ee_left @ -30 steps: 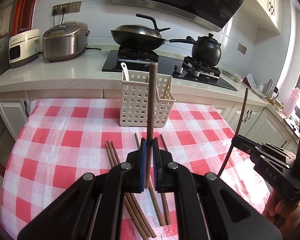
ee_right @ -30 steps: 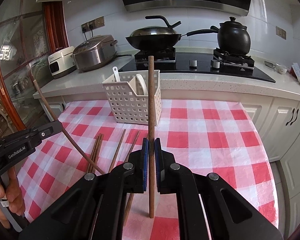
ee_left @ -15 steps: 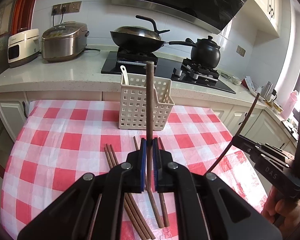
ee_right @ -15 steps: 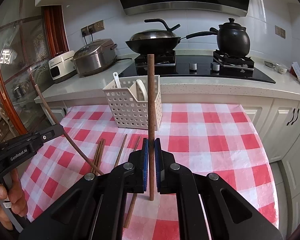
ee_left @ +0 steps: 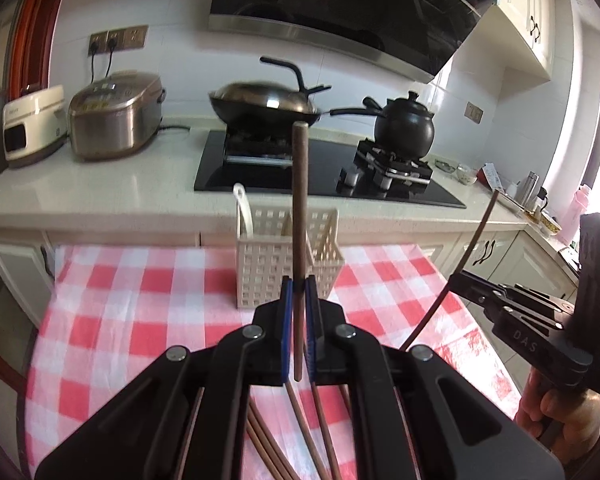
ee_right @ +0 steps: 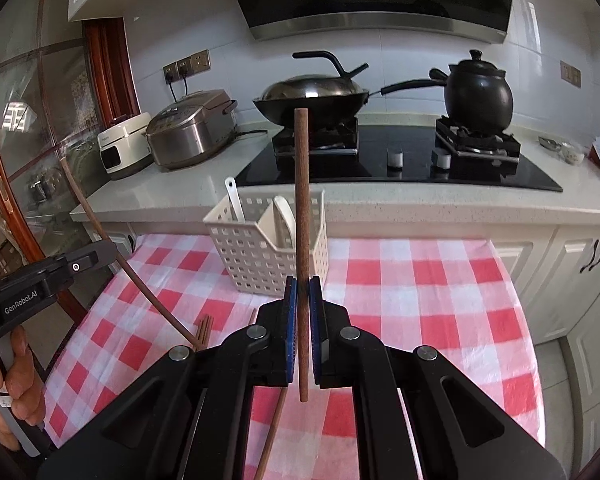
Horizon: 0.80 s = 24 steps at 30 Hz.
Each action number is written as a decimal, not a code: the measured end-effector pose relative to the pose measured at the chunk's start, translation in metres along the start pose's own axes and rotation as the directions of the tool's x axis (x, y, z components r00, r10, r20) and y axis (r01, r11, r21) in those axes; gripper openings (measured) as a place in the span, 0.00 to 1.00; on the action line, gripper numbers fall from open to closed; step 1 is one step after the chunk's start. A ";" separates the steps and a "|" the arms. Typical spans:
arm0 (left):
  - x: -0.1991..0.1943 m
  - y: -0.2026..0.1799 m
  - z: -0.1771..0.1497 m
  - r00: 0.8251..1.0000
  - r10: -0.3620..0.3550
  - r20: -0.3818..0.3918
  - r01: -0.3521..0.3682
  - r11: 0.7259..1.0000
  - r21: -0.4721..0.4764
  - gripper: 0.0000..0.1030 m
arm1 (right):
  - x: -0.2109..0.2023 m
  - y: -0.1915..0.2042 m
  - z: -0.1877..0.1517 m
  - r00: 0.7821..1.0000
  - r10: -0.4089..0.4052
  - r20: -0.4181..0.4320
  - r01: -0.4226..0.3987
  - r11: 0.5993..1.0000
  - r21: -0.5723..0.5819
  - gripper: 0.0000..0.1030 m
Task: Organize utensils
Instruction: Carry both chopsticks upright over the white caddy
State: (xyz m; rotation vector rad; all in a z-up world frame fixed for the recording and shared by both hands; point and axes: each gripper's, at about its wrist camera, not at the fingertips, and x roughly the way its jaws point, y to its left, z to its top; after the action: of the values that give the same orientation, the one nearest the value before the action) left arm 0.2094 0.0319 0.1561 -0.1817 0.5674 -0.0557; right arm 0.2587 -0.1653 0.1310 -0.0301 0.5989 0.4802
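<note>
My left gripper (ee_left: pixel 297 284) is shut on a brown chopstick (ee_left: pixel 300 208) held upright. My right gripper (ee_right: pixel 302 282) is shut on another brown chopstick (ee_right: pixel 302 200), also upright. Both are raised above the checked table, in front of a white perforated utensil basket (ee_left: pixel 260 272) (ee_right: pixel 256 252) that holds white spoons (ee_right: pixel 284 220). Several more chopsticks (ee_left: pixel 300 432) lie on the cloth below the left gripper; some show in the right wrist view (ee_right: pixel 204 330). The right gripper shows at the right of the left wrist view (ee_left: pixel 456 280); the left gripper shows at the left of the right wrist view (ee_right: pixel 108 252).
Behind the table runs a counter (ee_left: pixel 100 192) with a rice cooker (ee_left: pixel 116 116), a white appliance (ee_left: pixel 32 124), a hob with a wok (ee_left: pixel 264 108) and a black pot (ee_left: pixel 404 128). Cabinets (ee_right: pixel 580 272) stand to the right of the table.
Both grippers have risen with their chopsticks and the views tilt upward. The loose chopsticks on the cloth now sit lower in both views.
</note>
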 end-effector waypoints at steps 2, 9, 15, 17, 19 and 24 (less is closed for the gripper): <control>0.001 0.000 0.013 1.000 0.002 0.008 -0.002 1.000 0.009 0.06 | 0.004 0.001 0.015 1.000 0.005 0.006 -0.005 1.000 -0.006 0.07; 0.004 -0.005 0.066 0.998 0.023 0.059 -0.027 0.998 0.061 0.06 | 0.018 0.006 0.068 0.999 0.014 0.036 -0.013 0.999 -0.035 0.07; 0.006 -0.005 0.109 0.993 0.047 0.104 -0.057 0.994 0.097 0.06 | 0.029 0.009 0.105 0.998 0.006 0.065 -0.003 0.999 -0.053 0.07; 0.009 -0.005 0.119 0.992 0.053 0.116 -0.065 0.992 0.106 0.06 | 0.033 0.009 0.116 0.997 0.006 0.074 -0.002 0.998 -0.060 0.07; 0.014 -0.004 0.129 0.991 0.057 0.122 -0.070 0.992 0.107 0.06 | 0.040 0.009 0.126 0.997 0.004 0.080 0.001 0.998 -0.058 0.07; 0.034 0.002 0.142 0.991 0.064 0.118 -0.075 0.993 0.091 0.06 | 0.058 0.007 0.142 0.997 -0.001 0.082 0.005 0.998 -0.055 0.07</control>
State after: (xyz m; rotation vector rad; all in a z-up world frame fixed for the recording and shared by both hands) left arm 0.3151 0.0526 0.2555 -0.0712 0.4546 -0.0047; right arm 0.3732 -0.1113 0.2179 -0.0640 0.5051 0.4928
